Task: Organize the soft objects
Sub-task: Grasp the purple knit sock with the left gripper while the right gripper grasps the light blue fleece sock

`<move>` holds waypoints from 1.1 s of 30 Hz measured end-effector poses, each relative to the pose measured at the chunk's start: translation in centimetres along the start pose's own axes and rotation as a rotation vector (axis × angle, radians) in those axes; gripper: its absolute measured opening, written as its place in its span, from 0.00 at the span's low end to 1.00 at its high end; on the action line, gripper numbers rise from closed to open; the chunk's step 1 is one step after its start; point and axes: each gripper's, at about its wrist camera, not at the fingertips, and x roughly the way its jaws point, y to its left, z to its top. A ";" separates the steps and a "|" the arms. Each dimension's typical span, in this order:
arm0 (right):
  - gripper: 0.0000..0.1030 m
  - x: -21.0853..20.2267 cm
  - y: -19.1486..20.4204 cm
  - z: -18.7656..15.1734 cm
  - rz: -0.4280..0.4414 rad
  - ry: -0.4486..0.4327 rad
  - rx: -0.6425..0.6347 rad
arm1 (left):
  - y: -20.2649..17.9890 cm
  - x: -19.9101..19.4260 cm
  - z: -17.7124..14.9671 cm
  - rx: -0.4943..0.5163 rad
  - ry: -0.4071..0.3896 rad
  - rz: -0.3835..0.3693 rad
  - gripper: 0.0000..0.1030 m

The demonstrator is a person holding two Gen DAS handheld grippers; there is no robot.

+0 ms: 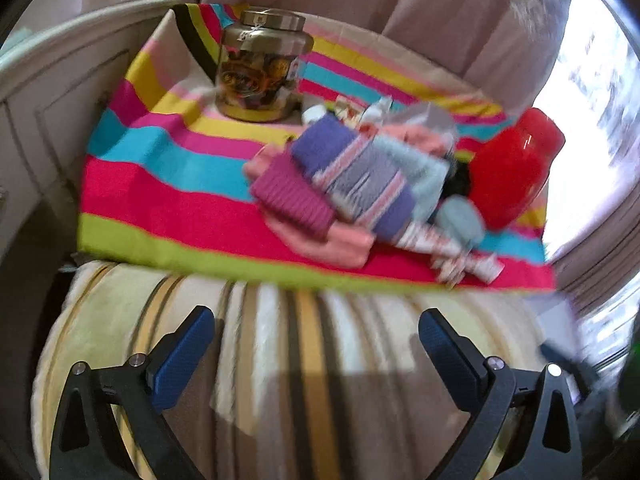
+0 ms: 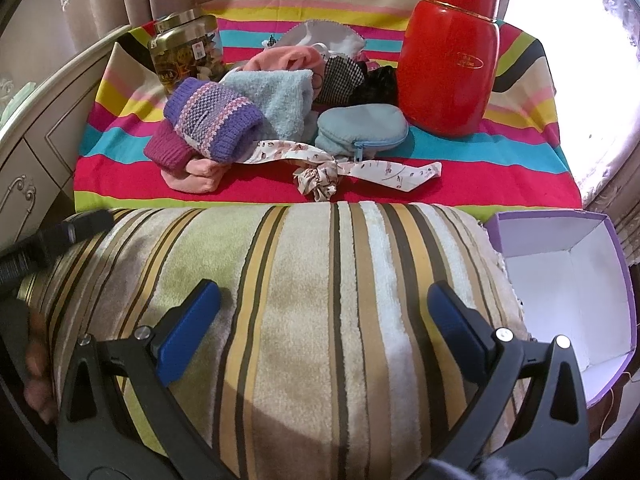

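A pile of soft things lies on the bright striped cloth: a purple knitted hat, a light blue fluffy towel, a blue zip pouch, a floral ribbon and pink fabric. In the blurred left wrist view the same knitted hat lies mid-cloth. My left gripper is open over the striped plush cushion, short of the pile. My right gripper is open too, above the same cushion, holding nothing.
A red flask stands at the cloth's right, a glass jar with a metal lid at the back left. An open purple box with a white inside sits right of the cushion. Curtains hang behind; a white cabinet is left.
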 end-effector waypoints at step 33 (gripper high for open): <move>1.00 10.9 -7.3 11.9 0.056 0.011 0.415 | -3.0 11.3 8.3 -0.019 0.018 -0.075 0.21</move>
